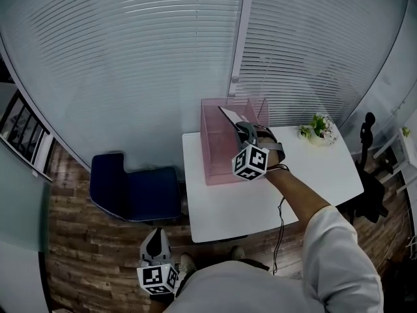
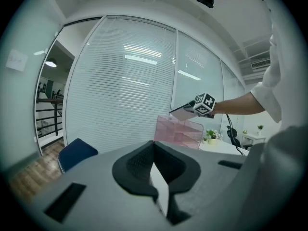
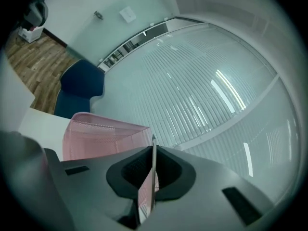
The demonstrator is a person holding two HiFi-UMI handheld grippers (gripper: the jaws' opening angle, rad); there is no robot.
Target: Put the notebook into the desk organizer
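A pink mesh desk organizer (image 1: 215, 150) stands on the far left part of the white table (image 1: 313, 175). My right gripper (image 1: 238, 127) hovers over the organizer's far end, shut on a thin notebook (image 1: 229, 115) that slants up and away from the jaws. In the right gripper view the notebook (image 3: 153, 163) shows edge-on between the pads, with the organizer (image 3: 103, 134) below and to the left. My left gripper (image 1: 155, 241) hangs low beside the person's body, off the table. In its own view the left gripper (image 2: 155, 150) has its jaws together with nothing between them; the organizer (image 2: 179, 131) stands far off.
A blue chair (image 1: 133, 188) stands left of the table on the wooden floor. A small potted plant (image 1: 318, 128) sits at the table's far right corner. Glass walls with white blinds close the back. A dark stand (image 1: 369, 132) and chair are at the right.
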